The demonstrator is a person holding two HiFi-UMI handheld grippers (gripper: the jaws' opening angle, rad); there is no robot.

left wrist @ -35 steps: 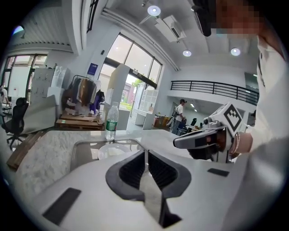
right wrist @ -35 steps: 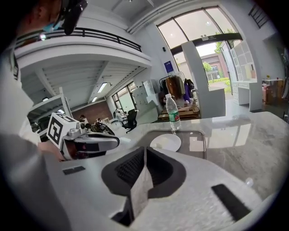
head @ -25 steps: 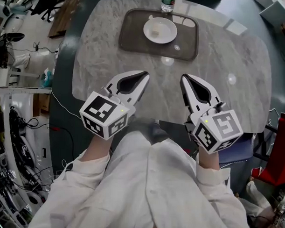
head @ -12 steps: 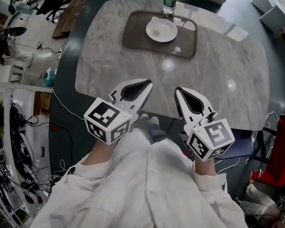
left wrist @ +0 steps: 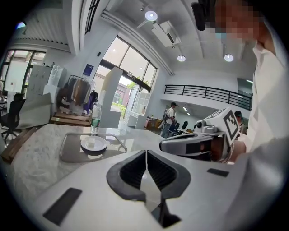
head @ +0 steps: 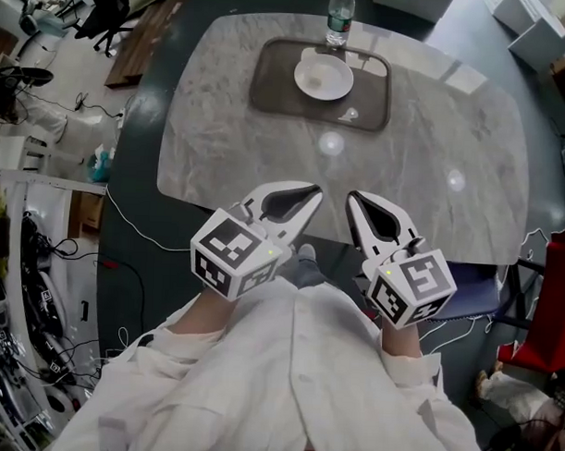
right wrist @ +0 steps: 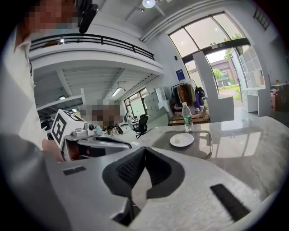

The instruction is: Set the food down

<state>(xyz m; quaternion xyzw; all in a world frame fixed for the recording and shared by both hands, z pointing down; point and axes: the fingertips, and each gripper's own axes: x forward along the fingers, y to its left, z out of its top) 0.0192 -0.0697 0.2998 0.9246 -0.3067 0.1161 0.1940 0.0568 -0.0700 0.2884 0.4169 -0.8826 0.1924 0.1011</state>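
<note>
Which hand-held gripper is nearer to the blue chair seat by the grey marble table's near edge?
Right. The right hand-held gripper is just to the left of the blue chair seat; the left hand-held gripper is further left, beyond the right one.

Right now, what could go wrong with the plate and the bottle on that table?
1. The bottle stands upright right behind the plate, at the tray's far edge; a reach for the plate might tip it.
2. The left gripper and right gripper are shut, empty and close together by the table's near edge; moving forward, they might bump each other or that edge.
</note>
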